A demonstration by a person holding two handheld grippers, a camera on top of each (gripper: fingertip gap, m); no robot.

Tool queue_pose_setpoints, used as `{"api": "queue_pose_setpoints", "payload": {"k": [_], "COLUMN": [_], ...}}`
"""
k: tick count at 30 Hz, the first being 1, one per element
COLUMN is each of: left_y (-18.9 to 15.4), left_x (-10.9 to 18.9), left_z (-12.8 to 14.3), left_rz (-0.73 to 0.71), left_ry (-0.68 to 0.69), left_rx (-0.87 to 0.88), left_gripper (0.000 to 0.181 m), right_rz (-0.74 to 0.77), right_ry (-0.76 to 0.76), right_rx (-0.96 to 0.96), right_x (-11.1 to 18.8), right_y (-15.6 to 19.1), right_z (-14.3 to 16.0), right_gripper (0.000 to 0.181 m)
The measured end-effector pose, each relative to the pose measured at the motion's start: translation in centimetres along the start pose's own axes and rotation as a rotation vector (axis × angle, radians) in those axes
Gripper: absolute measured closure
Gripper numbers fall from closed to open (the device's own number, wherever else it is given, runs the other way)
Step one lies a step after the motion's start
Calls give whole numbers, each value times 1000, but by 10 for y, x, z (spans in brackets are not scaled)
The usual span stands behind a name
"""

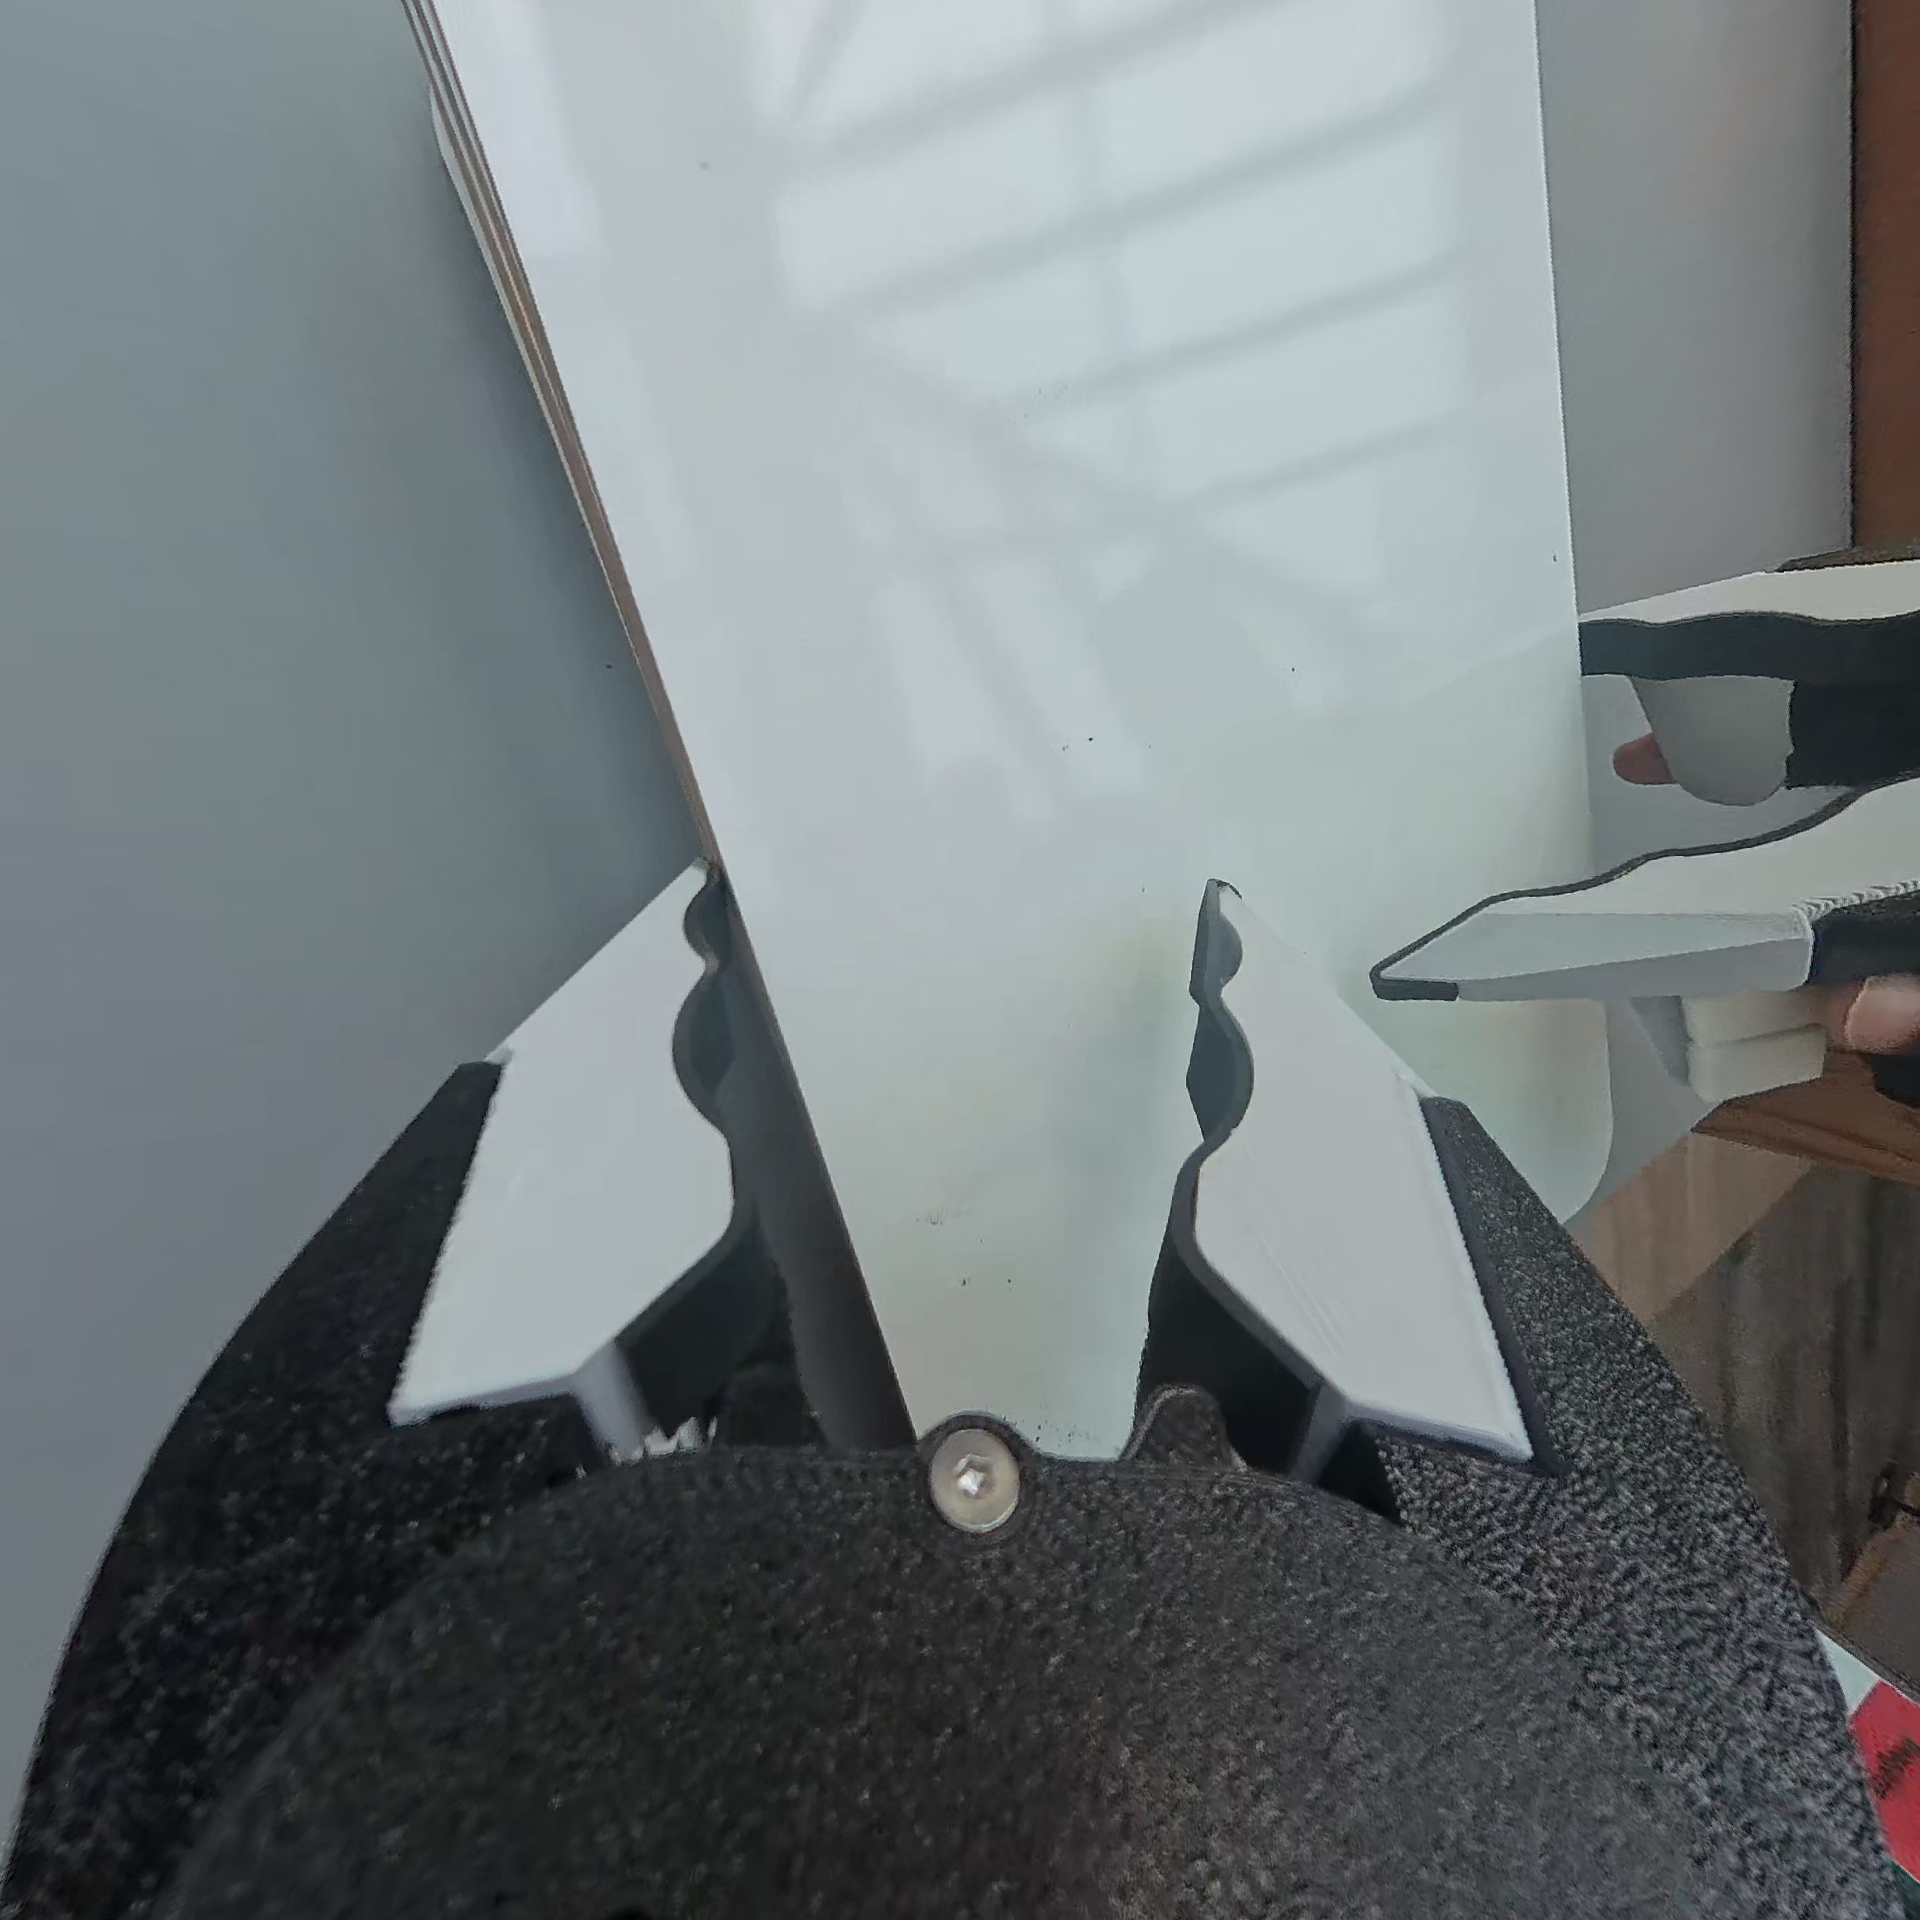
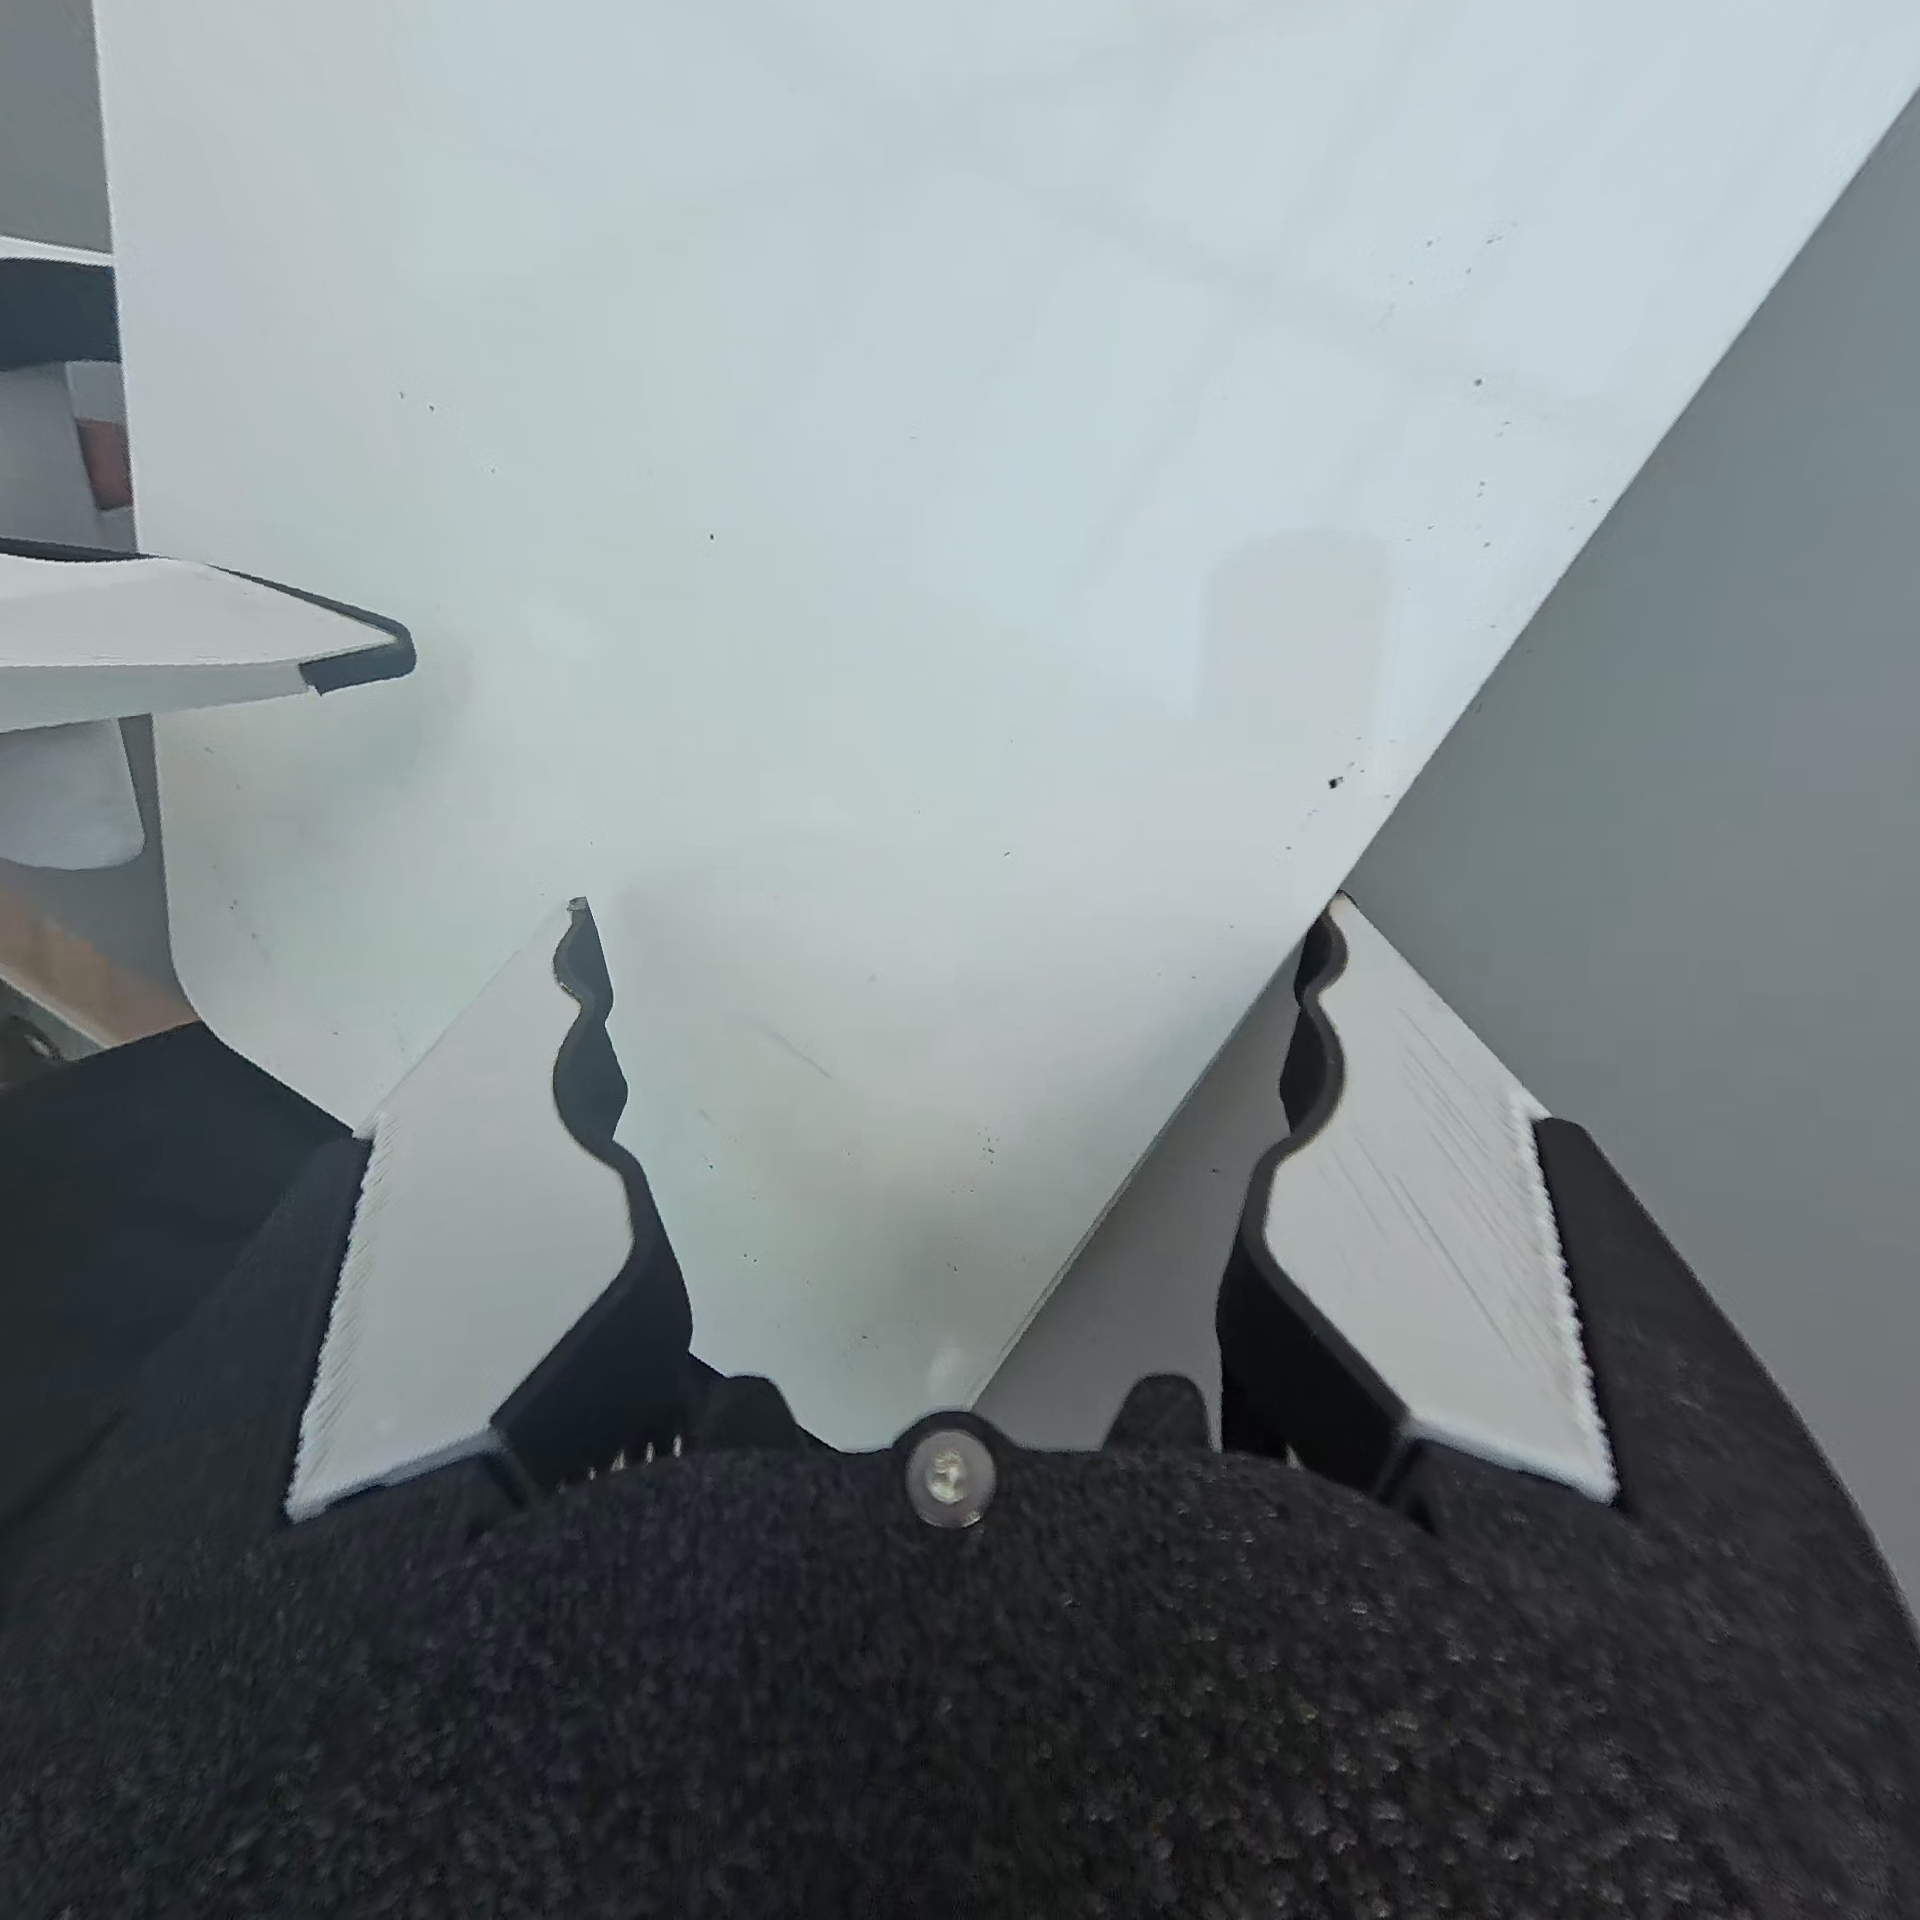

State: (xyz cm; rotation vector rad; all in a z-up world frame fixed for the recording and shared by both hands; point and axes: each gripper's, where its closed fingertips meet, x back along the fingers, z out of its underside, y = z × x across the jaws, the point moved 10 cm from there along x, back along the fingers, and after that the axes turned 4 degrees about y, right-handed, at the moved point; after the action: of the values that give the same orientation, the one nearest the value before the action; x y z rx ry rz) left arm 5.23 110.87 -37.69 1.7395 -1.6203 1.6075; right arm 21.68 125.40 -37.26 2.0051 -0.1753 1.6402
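A large glossy white board [image 1: 1039, 520] stands tilted, with a thin brown-grey edge. My left gripper [image 1: 961, 883] is open and straddles that edge: the left finger [image 1: 582, 1091] lies against the edge, and the right finger [image 1: 1340, 1164] sits in front of the white face with a gap. My right gripper [image 2: 956, 902] is open wide around the board's [image 2: 831, 520] other edge, its right finger [image 2: 1434, 1174] just past the edge. Each gripper shows in the other's view, at the right edge in the left wrist view [image 1: 1621, 810] and at the left edge in the right wrist view [image 2: 260, 644].
A plain grey wall [image 1: 260, 623] stands behind the board and also shows in the right wrist view [image 2: 1714, 727]. A wooden ledge [image 1: 1818, 1122] and brown frame [image 1: 1886, 260] are at the right. A person's fingertips [image 1: 1642, 764] hold the other gripper.
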Motion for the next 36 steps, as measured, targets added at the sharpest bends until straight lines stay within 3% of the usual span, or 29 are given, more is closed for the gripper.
{"api": "queue_pose_setpoints", "payload": {"k": [13,17,19,23,28,31,36], "left_y": [-2,4,3,-7,-19,-22,-25], "left_x": [-1,22,35,47,29,18,8], "left_z": [1,21,42,90,122,122,118], "left_rz": [-51,5,12,13,-68,-136,-157], "left_ry": [0,-63,-66,-30,37,54,79], "left_rx": [-23,-131,-223,-395,-576,-626,-641], "left_gripper": [96,80,67,51,51,61,69], "right_rz": [-14,-59,0,25,-58,-94,-128], "right_ry": [-17,-149,-150,-84,107,237,388], "right_rx": [47,158,302,589,842,910,965], "right_x": [1,18,31,44,12,-13,-35], "right_y": [-1,-20,-31,-27,5,16,27], "right_z": [3,-3,-22,-90,-164,-184,-185], "right_gripper": [51,55,54,53,52,53,54]}}
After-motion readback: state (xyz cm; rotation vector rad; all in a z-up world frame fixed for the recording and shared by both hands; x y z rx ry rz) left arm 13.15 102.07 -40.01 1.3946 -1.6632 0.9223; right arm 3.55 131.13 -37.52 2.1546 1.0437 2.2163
